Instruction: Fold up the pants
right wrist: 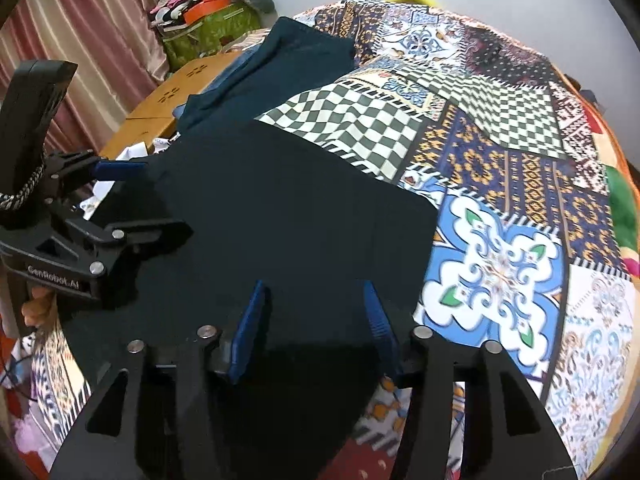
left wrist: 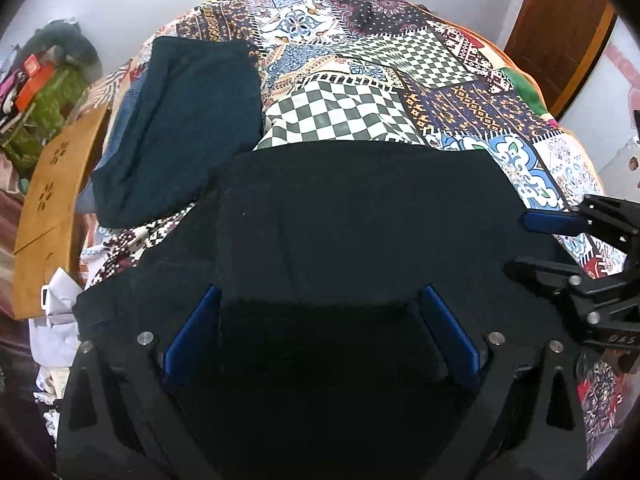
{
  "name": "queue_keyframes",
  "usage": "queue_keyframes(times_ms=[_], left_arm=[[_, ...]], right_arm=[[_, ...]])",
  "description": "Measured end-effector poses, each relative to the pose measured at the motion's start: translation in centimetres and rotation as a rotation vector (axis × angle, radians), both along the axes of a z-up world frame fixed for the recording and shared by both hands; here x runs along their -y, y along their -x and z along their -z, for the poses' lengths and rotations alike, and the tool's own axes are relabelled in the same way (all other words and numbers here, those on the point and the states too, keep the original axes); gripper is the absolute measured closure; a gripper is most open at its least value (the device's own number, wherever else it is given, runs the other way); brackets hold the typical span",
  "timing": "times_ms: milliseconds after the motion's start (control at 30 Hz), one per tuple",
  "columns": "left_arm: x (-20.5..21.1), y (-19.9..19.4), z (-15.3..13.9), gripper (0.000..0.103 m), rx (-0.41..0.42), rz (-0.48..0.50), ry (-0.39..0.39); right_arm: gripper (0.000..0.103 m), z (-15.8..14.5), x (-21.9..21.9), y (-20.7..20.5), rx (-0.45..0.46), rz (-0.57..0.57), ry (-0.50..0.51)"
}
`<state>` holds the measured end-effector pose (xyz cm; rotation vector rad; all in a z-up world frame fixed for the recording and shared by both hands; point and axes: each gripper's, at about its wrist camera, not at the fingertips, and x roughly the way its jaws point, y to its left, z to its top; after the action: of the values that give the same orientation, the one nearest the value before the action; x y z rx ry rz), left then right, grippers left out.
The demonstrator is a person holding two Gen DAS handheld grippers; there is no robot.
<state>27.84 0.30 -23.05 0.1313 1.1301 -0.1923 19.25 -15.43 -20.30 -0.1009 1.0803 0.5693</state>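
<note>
Your left hand-held gripper (left wrist: 320,332) and right hand-held gripper (right wrist: 314,328) are both released over the black pants (left wrist: 360,208), frame centre on the bed (right wrist: 496,272). Only the right view shows curtains (right wrist: 92,36), upper left.

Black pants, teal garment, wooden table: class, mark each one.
black pants (left wrist: 360,208), left wrist view, flat middle
teal garment (left wrist: 188,120), left wrist view, centre panel
wooden table (right wrist: 176,100), right wrist view, bare top

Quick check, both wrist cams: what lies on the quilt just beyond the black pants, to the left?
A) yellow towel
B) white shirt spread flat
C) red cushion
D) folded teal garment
D: a folded teal garment lies past the far left corner of the black pants on the quilt, with both grippers' jaws apart over the pants.
</note>
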Motion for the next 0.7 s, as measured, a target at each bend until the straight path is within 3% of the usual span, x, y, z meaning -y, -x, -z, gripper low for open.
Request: queue_keyframes(times_ms=[367,700], left_arm=[[-2.8,3.3,-0.7,0.002,0.013,-0.108,0.084],[-7.3,7.6,-4.5,0.003,0.160,-0.239,0.054]], right_arm=[[0.048,-1.4,2.2,3.6,0.041,0.034,0.018],[0.047,-3.6,2.6,5.4,0.099,0.067,0.048]])
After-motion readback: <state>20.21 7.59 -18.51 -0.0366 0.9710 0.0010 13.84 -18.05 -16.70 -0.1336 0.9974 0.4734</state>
